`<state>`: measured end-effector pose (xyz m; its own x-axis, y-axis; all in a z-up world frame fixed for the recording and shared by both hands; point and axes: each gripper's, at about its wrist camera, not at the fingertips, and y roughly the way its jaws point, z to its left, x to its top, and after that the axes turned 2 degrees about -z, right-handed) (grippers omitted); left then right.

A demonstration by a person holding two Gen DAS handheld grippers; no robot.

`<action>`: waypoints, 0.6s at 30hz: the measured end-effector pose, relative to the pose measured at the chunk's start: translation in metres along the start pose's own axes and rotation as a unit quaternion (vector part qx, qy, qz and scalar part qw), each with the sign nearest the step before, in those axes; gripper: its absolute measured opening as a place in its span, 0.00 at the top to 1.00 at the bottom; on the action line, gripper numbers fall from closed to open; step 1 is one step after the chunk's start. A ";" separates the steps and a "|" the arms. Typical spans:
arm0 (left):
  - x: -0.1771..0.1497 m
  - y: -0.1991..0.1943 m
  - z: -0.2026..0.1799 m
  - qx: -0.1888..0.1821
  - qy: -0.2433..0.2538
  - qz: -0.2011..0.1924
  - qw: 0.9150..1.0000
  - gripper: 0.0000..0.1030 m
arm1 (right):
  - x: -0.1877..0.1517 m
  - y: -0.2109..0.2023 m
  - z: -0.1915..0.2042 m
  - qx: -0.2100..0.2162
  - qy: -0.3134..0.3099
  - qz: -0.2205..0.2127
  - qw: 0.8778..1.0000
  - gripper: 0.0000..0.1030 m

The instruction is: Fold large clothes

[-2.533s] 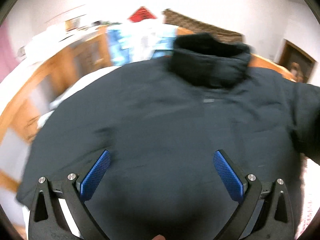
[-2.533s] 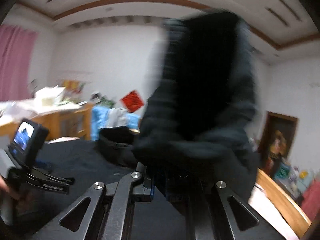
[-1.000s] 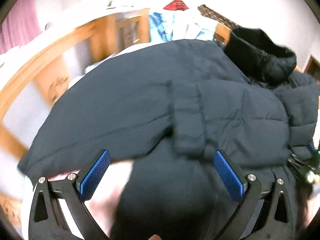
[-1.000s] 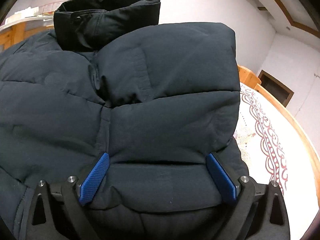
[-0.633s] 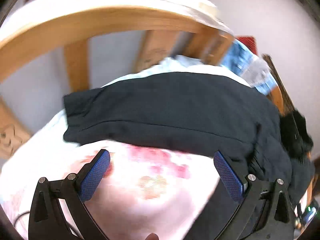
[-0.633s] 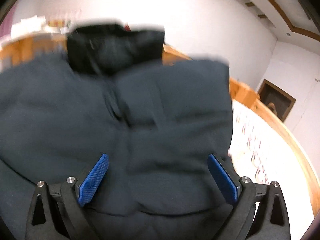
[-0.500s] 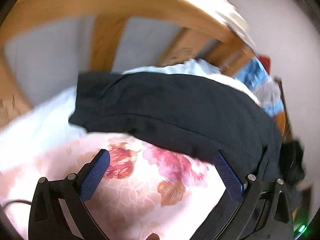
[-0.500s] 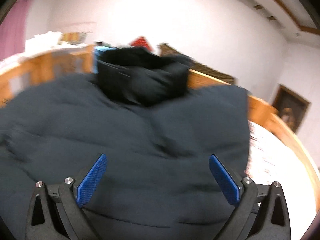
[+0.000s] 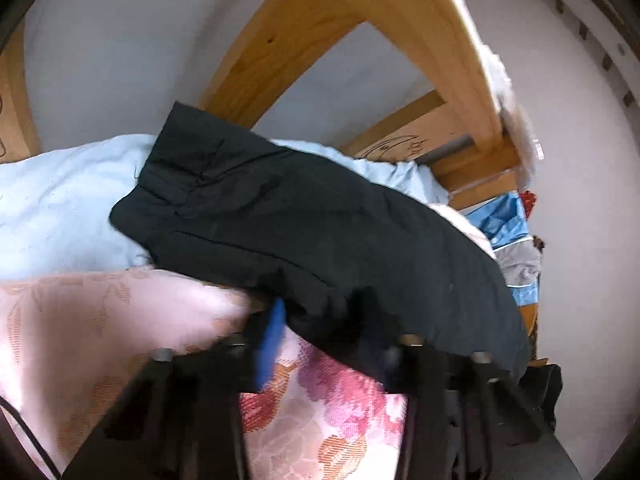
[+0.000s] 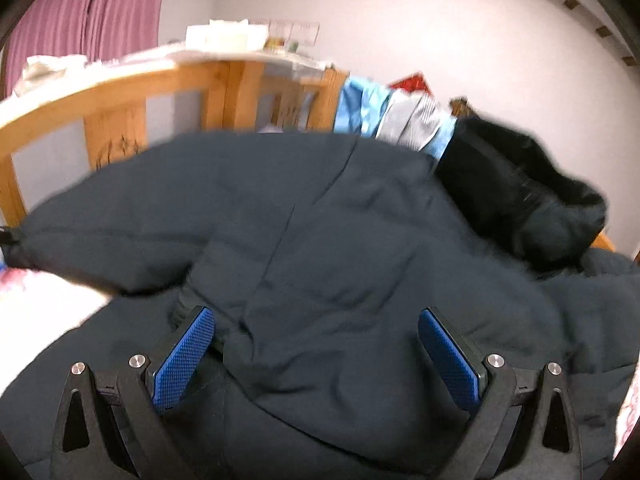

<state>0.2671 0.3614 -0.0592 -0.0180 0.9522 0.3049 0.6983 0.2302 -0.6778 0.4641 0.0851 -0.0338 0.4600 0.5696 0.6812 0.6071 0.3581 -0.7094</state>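
L gripper closing on jacket hem, R gripper wide

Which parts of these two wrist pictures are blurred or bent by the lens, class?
Left wrist view: the left tongs, closing on the dark jacket's sleeve edge, are smeared by motion; the wooden bed frame bows in the fisheye. Right wrist view: the right tongs are sharp, but the black hood is blurred.
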 end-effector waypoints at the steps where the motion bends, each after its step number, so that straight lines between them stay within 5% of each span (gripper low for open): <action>1: -0.002 -0.003 -0.002 0.001 0.007 -0.001 1.000 0.82 | -0.004 0.010 -0.001 0.001 0.001 0.013 1.000 0.00; 3: -0.005 -0.008 -0.009 0.002 0.034 -0.010 0.999 0.92 | -0.011 0.022 -0.002 0.006 0.009 0.029 1.000 0.00; 7: -0.013 -0.022 -0.028 0.001 0.087 -0.043 0.995 0.97 | -0.013 0.014 -0.009 0.020 0.023 0.010 0.999 0.00; 12: -0.036 -0.057 -0.069 -0.025 0.188 -0.110 0.976 0.98 | -0.013 -0.019 -0.040 0.034 0.079 -0.013 0.996 0.00; 15: -0.058 -0.078 -0.111 -0.050 0.269 -0.153 0.950 0.98 | -0.012 -0.039 -0.064 0.034 0.109 -0.025 0.993 0.00; 18: -0.084 -0.091 -0.172 -0.091 0.361 -0.166 0.913 0.98 | -0.012 -0.065 -0.090 0.028 0.135 -0.045 0.989 0.00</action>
<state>0.3286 0.2258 0.0916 0.1804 0.4412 0.8791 0.8486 0.3821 -0.3660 0.4781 -0.0117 0.0205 0.5667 0.3182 0.7600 0.6200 0.4428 -0.6477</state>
